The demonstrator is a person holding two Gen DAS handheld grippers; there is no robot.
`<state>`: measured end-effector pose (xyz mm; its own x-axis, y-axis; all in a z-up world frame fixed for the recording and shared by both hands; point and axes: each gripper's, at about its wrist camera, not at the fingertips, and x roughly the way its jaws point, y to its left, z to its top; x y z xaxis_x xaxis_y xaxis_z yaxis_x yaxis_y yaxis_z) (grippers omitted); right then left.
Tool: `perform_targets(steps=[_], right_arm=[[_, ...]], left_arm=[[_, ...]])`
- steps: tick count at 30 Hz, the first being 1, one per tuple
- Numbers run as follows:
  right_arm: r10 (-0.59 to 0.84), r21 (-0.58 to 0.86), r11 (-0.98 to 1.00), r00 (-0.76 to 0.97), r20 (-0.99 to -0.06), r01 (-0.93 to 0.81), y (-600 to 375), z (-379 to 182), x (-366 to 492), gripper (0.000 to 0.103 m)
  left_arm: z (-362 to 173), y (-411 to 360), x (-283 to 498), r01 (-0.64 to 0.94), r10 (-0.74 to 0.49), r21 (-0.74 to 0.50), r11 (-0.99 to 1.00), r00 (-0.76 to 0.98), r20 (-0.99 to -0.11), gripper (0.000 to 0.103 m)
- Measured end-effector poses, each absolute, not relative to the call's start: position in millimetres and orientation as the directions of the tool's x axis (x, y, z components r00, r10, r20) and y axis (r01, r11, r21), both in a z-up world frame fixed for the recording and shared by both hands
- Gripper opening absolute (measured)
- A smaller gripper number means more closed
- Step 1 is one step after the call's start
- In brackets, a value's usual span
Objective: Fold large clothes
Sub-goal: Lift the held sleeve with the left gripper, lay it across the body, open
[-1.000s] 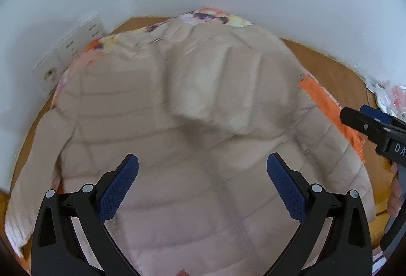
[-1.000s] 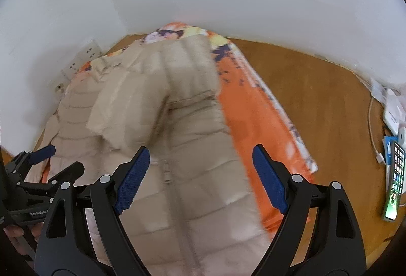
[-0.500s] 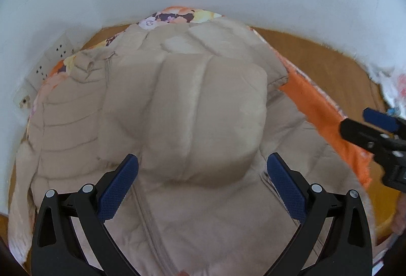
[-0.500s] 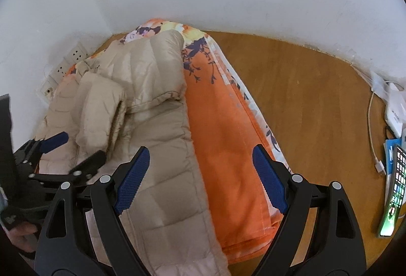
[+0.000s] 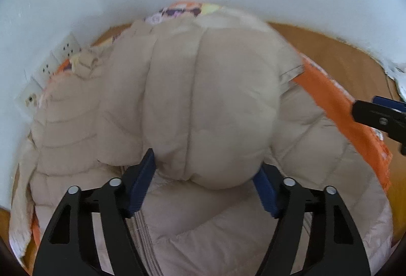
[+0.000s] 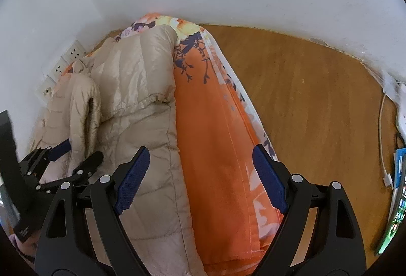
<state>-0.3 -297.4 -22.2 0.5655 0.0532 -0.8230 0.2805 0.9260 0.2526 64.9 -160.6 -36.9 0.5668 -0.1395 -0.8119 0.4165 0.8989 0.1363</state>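
Left gripper (image 5: 205, 180), jaws just closing, presses its blue pads against a puffy fold of the beige quilted jacket (image 5: 208, 103), which lies on an orange floral cloth (image 6: 218, 136) over a wooden floor (image 6: 312, 103). Right gripper (image 6: 200, 178) hangs open above jacket edge and cloth. Only its view shows a lit phone (image 6: 394, 220).

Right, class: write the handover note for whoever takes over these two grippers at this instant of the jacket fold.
Left gripper: jaws have just been closing on the hood, pads against its sides.
Right gripper: open, empty, over the edge of the jacket and the orange cloth.
The jacket lies spread, zip side up, on the cloth.
Done: hood gripped.
Left: probably lay the hood onto the body, then fold the jacket up.
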Motion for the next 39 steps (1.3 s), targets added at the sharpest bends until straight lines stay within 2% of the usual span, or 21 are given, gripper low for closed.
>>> perform_targets(steps=[3, 5, 8, 16, 27, 29, 31, 34, 39], right_arm=[[0.062, 0.26, 0.925, 0.568, -0.82, 0.275, -298, -23, 4, 0.083], [0.07, 0.269, 0.924, 0.571, -0.818, 0.271, -298, -23, 5, 0.083], [0.075, 0.271, 0.927, 0.577, -0.814, 0.261, -295, -22, 7, 0.083], [0.079, 0.288, 0.923, 0.606, -0.791, 0.255, -288, -14, 14, 0.083], [0.094, 0.269, 0.945, 0.635, -0.767, 0.186, -261, -8, 70, 0.082], [0.108, 0.273, 0.947, 0.634, -0.766, 0.168, -256, -11, 82, 0.076], [0.11, 0.262, 0.952, 0.624, -0.773, 0.157, -250, -17, 94, 0.063], [0.08, 0.21, 0.967, 0.602, -0.794, 0.148, -244, -28, 110, 0.053], [-0.001, 0.115, 0.979, 0.565, -0.825, 0.168, -246, -45, 128, 0.049]], left_arm=[[-26, -159, 64, 0.42, -0.165, 0.119, 0.899, 0.578, -0.799, 0.055], [-21, -155, 65, 0.428, -0.2, 0.076, 0.9, 0.563, -0.802, 0.031], [-9, -146, 66, 0.437, -0.258, 0.014, 0.899, 0.556, -0.791, 0.026], [31, -102, 72, 0.372, -0.297, -0.06, 0.926, 0.623, -0.723, 0.024], [27, -12, 98, 0.162, -0.2, -0.122, 0.979, 0.655, -0.729, 0.024], [20, 4, 105, 0.129, -0.195, -0.146, 0.981, 0.643, -0.741, 0.024], [13, 17, 110, 0.103, -0.185, -0.155, 0.982, 0.634, -0.751, 0.024], [2, 36, 117, 0.067, -0.173, -0.168, 0.983, 0.616, -0.769, 0.024], [-24, 59, 128, -0.012, -0.121, -0.155, 0.988, 0.567, -0.815, 0.024]])
